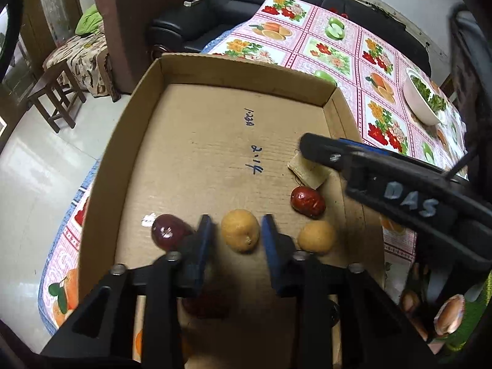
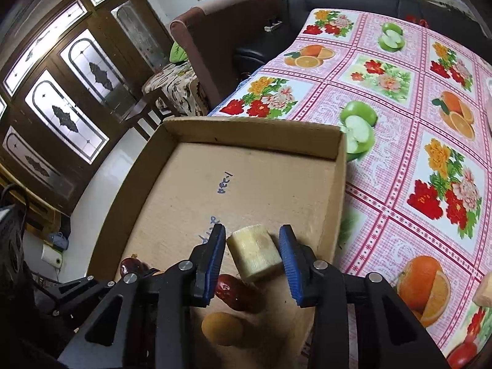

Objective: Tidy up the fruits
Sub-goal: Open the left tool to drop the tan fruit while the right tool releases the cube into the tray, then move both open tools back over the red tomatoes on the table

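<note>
Fruits lie inside the cardboard tray (image 1: 190, 141), most of them near the tips of the two tools.

Left wrist view: left gripper (image 1: 236, 230) has its jaws apart, with the yellow fruit (image 1: 240, 234) between them; gaps show on both sides, so no contact as far as I can tell. Dark red date (image 1: 167, 235) sits just outside the left finger, partly covered by it. Second yellow fruit (image 1: 316, 236) sits just outside the right finger, and a wrinkled red date (image 1: 308, 201) lies ahead of that. The right tool crosses in from the right, and its tip hides part of the pale cut piece (image 1: 307, 172). A white bowl (image 1: 422, 98) stands well off on the tablecloth (image 1: 338, 49).

Right wrist view: right gripper (image 2: 253, 247) has its jaws apart, with the pale cut piece (image 2: 255, 253) between the pads (image 2: 287, 246), apparently not pinched. A red date (image 2: 233, 290) and a yellow fruit (image 2: 220, 327) lie below the fingers, both partly covered.

Handling, as judgement: all pieces look small and light. The round yellow ones will likely roll, so grip across the widest part. Dates look wrinkled and slightly soft; gentle squeeze. Cut piece looks fibrous and firm; take the flat cut sides.

Hard to tell: a dark reddish blur under the left tool, possibly another date.
</note>
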Demonstrator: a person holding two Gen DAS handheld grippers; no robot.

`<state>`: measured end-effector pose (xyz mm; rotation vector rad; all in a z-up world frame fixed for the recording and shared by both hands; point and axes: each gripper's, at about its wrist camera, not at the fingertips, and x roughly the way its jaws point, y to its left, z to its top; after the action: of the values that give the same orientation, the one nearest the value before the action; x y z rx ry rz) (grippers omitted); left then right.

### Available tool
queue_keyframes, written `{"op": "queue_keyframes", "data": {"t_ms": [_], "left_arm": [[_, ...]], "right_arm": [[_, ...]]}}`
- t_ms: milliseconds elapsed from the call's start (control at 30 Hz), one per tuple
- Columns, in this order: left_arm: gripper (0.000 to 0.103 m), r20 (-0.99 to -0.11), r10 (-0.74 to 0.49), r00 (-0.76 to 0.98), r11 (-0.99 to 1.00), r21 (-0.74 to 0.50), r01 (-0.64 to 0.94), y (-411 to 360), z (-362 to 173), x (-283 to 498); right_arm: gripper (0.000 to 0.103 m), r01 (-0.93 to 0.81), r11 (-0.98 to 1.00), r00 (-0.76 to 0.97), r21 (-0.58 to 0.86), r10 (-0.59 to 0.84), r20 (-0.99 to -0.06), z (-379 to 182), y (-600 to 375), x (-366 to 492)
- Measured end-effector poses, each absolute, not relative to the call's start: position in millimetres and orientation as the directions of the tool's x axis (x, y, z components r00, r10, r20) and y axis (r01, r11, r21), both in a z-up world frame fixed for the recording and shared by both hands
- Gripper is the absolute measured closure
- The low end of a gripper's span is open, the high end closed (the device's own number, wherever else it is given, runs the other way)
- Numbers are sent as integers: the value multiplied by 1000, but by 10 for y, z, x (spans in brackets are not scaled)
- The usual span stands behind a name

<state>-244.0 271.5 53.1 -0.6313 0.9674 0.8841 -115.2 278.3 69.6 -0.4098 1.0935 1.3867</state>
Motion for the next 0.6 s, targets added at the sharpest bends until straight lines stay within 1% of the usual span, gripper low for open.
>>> {"op": "queue_keyframes", "data": {"t_ms": [67,300,600], "left_arm": [[62,-886,355,300,497,-93,-863,2683,584,-2483],[62,-872,371,321,495,-106,-862,2506,699,-2522],[62,-863,362,351,533,-118,-838,2225,791,-2409]], "right_arm": [[58,-907,217,-174,361,587,-791,766,2714,-1115],[58,-892,239,-158,385,633,-758,996,2336,-976],[58,-875,291,-114,387,653,-748,1092,1788,-810]]}}
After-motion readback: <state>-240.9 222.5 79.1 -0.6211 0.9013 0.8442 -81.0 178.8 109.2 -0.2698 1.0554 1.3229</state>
